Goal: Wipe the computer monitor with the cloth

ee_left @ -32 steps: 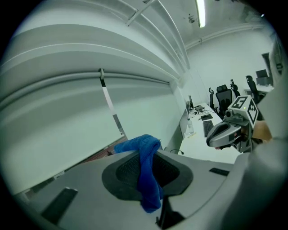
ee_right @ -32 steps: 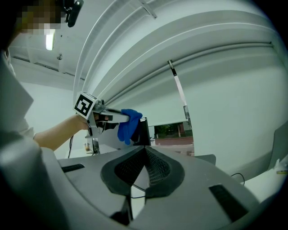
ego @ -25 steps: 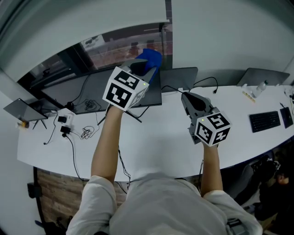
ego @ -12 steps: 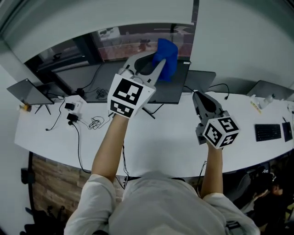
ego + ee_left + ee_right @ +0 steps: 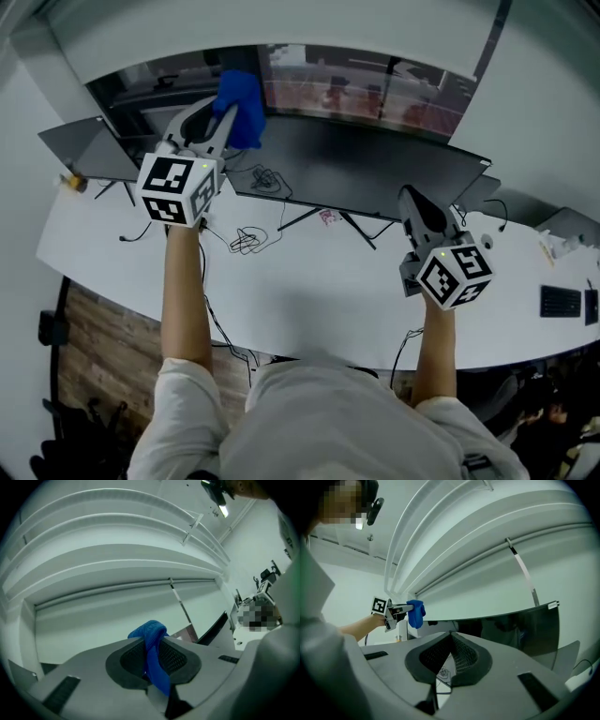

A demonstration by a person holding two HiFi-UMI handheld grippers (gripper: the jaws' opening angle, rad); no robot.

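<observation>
The left gripper (image 5: 217, 120) is closed on a crumpled bright blue cloth (image 5: 242, 108). In the left gripper view, a fold of the cloth is clamped between the two dark padded jaws: a bunch stands above the tips and a strip hangs down between the pads.

In the head view, the cloth sits at the upper left corner of the wide black curved computer monitor (image 5: 375, 169), level with its top edge. The right gripper view shows it just beside the left end of the screen. No view shows whether the cloth touches the screen.

The left arm is stretched forward over the long white desk (image 5: 309, 300), with the gripper raised to the height of the monitor's top edge.

The right gripper (image 5: 413, 199) is empty. In its own view the jaw tips meet, with nothing between them. It is held low over the desk in front of the right half of the monitor, well apart from the left gripper and pointing toward the screen.

A tangle of black cables (image 5: 246, 240) lies on the desk below the left part of the monitor.
</observation>
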